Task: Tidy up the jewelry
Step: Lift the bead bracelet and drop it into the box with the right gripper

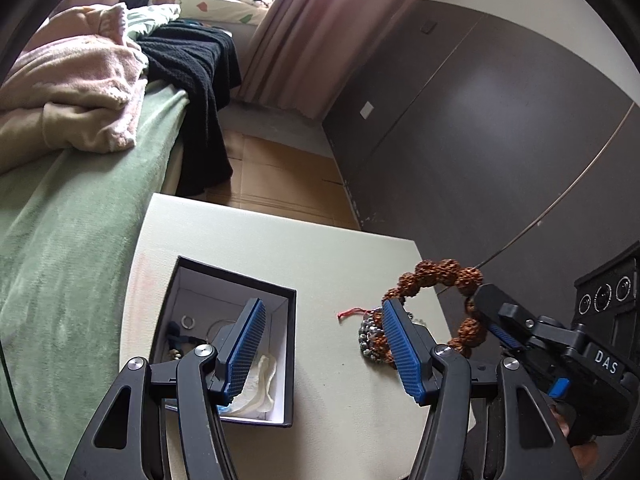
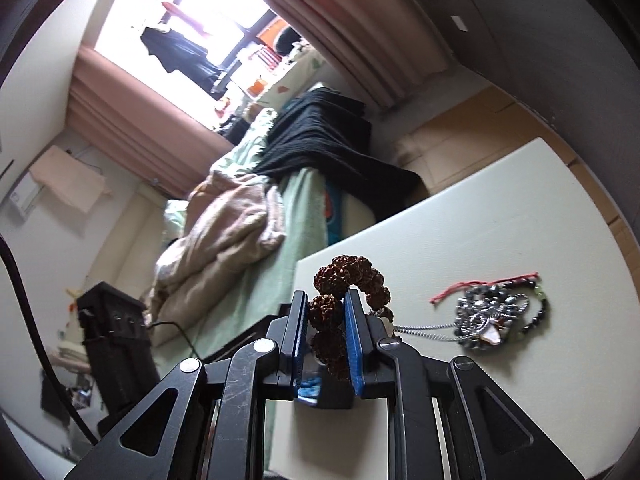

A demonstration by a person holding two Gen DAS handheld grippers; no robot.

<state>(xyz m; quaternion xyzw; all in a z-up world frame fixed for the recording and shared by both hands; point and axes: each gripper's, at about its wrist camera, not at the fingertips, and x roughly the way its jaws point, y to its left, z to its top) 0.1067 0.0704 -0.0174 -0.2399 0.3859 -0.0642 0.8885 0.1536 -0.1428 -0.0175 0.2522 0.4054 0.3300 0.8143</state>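
Above the worktop, a brown bead bracelet hangs clenched in the right hand-held gripper; the left hand-held gripper gapes empty. The open black box holds 1 ring and white cloth.

Bracelet: I see rough, knobbly brown seed beads.
Worktop: smooth, matt, cream.
Box: matt black card, white inside.
Bed cover: soft green cloth.
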